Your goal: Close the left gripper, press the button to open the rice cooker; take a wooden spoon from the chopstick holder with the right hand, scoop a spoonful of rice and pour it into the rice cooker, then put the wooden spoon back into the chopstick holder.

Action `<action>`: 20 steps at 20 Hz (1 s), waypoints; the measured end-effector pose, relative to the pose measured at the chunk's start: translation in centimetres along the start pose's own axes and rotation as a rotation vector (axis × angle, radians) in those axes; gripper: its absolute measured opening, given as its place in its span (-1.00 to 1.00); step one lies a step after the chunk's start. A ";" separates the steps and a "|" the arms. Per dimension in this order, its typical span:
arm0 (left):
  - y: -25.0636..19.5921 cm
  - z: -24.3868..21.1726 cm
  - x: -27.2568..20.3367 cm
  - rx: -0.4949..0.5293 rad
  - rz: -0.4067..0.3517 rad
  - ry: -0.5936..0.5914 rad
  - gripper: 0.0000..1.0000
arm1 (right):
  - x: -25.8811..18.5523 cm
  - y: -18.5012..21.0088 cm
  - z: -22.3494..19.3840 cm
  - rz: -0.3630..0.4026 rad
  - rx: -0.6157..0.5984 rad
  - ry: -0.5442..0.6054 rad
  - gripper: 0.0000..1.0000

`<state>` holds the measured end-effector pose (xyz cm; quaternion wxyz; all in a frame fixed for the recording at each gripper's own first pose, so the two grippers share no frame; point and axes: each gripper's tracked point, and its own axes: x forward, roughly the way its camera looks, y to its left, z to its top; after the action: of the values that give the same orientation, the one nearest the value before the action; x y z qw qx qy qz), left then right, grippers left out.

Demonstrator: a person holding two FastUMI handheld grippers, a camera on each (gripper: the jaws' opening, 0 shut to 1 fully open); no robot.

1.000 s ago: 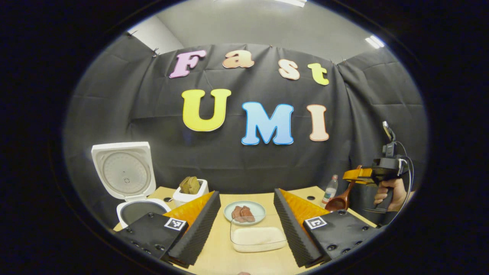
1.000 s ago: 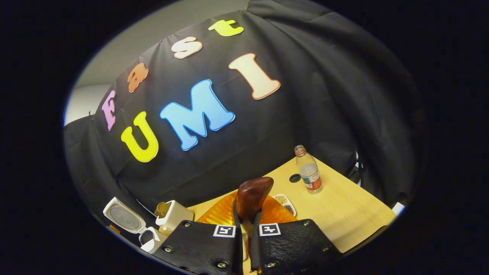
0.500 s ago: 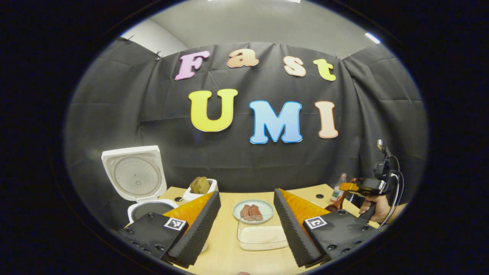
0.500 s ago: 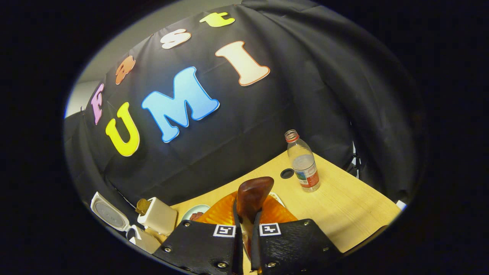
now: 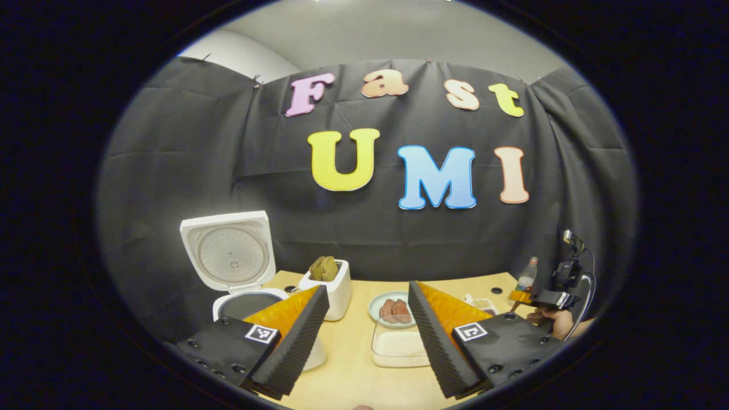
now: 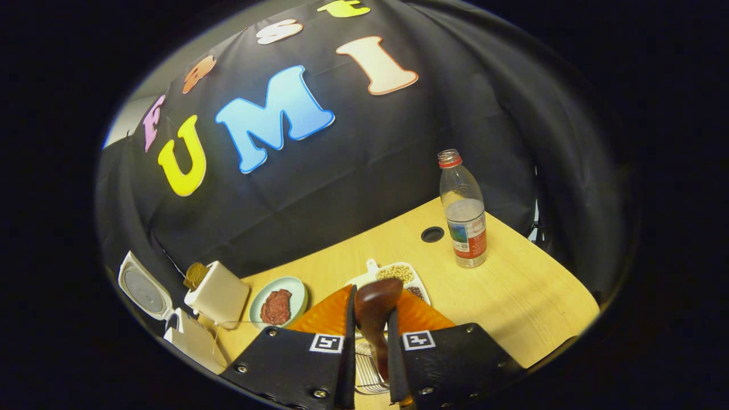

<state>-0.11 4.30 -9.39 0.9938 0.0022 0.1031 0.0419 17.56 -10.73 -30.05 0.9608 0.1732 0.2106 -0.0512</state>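
Lowered toward table, right gripper [image 6: 368,319] clamped on glossy dark-brown wooden spoon [image 6: 376,304], left gripper [image 5: 367,319] apart

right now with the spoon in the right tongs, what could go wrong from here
1. The right tongs hold the wooden spoon low over a wire chopstick holder; lowered off-centre, the spoon could catch the rim.
2. The divided snack dish sits just beyond the spoon's end and might get nudged.
3. The open water bottle has no cap, so a wide swing right could spill it.
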 end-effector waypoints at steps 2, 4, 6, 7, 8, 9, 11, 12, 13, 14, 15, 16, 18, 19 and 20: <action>0.4 0.8 0.0 -0.012 -0.015 -0.021 0.97 | -1.1 -1.4 0.9 -0.041 -0.020 -0.009 0.04; 1.2 1.7 0.5 -0.012 -0.035 -0.044 0.94 | -2.7 -2.9 1.5 -0.103 -0.039 -0.024 0.95; 2.0 2.3 1.3 -0.018 -0.070 -0.058 0.94 | -5.4 -3.2 3.0 -0.146 -0.039 -0.066 0.96; 2.5 2.8 1.6 -0.023 -0.082 -0.067 0.90 | -6.9 -2.6 3.7 -0.150 -0.045 -0.092 0.96; 3.6 3.4 1.9 -0.033 -0.081 -0.084 0.97 | -8.4 -1.4 4.6 -0.124 -0.053 -0.112 0.95; 4.5 4.4 2.2 -0.046 -0.083 -0.110 0.97 | -10.0 -0.2 5.2 -0.112 -0.076 -0.131 0.95; 6.1 5.7 2.5 -0.073 -0.085 -0.139 0.97 | -12.8 2.2 7.1 -0.087 -0.139 -0.192 0.96; 7.1 5.9 2.9 -0.075 -0.083 -0.137 0.97 | -14.0 3.9 8.0 -0.067 -0.166 -0.215 0.95; 8.4 6.1 3.2 -0.073 -0.071 -0.136 0.97 | -14.6 5.2 8.6 -0.049 -0.189 -0.229 0.95; 9.6 6.4 3.5 -0.072 -0.064 -0.137 0.96 | -15.4 6.9 9.1 -0.029 -0.204 -0.242 0.95; 11.0 6.7 3.9 -0.071 -0.053 -0.140 0.94 | -15.9 8.4 9.7 -0.015 -0.215 -0.254 0.95; 12.7 6.9 4.4 -0.067 -0.038 -0.141 0.92 | -16.6 10.2 10.2 0.012 -0.219 -0.270 0.95; 16.2 7.5 5.4 -0.064 -0.005 -0.137 0.93 | -17.9 13.5 10.7 0.055 -0.229 -0.301 0.94; 18.0 8.0 6.1 -0.067 0.011 -0.142 0.90 | -18.4 14.6 10.9 0.066 -0.240 -0.317 0.94; 19.8 8.7 6.7 -0.074 0.023 -0.145 0.90 | -18.8 15.6 11.1 0.076 -0.251 -0.327 0.95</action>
<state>6.59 24.65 -2.05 0.9975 -0.0306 0.0291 0.0569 7.52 0.43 -7.86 0.9974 0.0493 0.0497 -0.0157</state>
